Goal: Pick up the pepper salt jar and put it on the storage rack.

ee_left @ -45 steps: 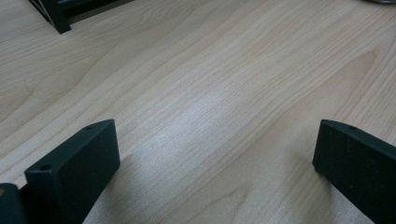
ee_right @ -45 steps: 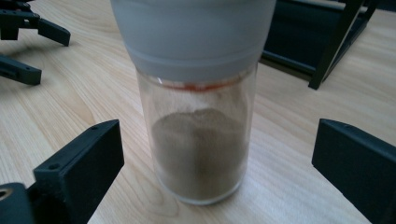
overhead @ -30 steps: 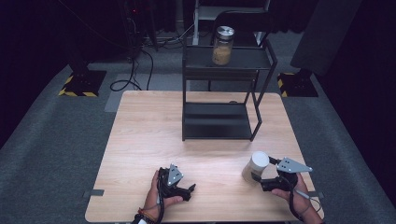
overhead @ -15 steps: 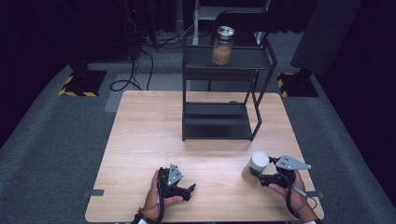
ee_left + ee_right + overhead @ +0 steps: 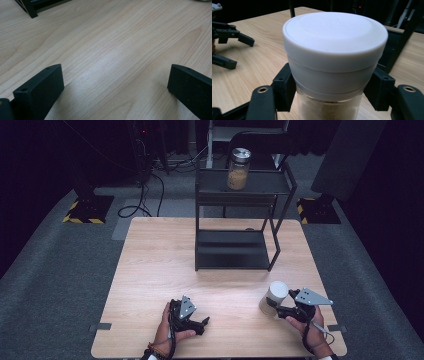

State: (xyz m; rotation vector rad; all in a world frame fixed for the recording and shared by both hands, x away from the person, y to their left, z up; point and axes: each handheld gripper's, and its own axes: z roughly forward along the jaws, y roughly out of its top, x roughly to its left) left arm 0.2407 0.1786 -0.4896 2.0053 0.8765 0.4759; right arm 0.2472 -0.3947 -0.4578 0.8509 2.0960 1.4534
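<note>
The right gripper (image 5: 274, 307) has crept in, and its fingers are now clamping the white-lidded jar of tan powder (image 5: 273, 296) on the wooden counter (image 5: 160, 270), so a lift looks next. The left gripper (image 5: 201, 324) is still resting open, holding nothing.

The white-lidded jar (image 5: 332, 65) is cut off at the bottom of the right gripper view, so its base is hidden. In the left gripper view, the black shelf (image 5: 32, 6) shows just a corner at the top edge. The far jar (image 5: 238, 168) holds something tan, too small to tell.
</note>
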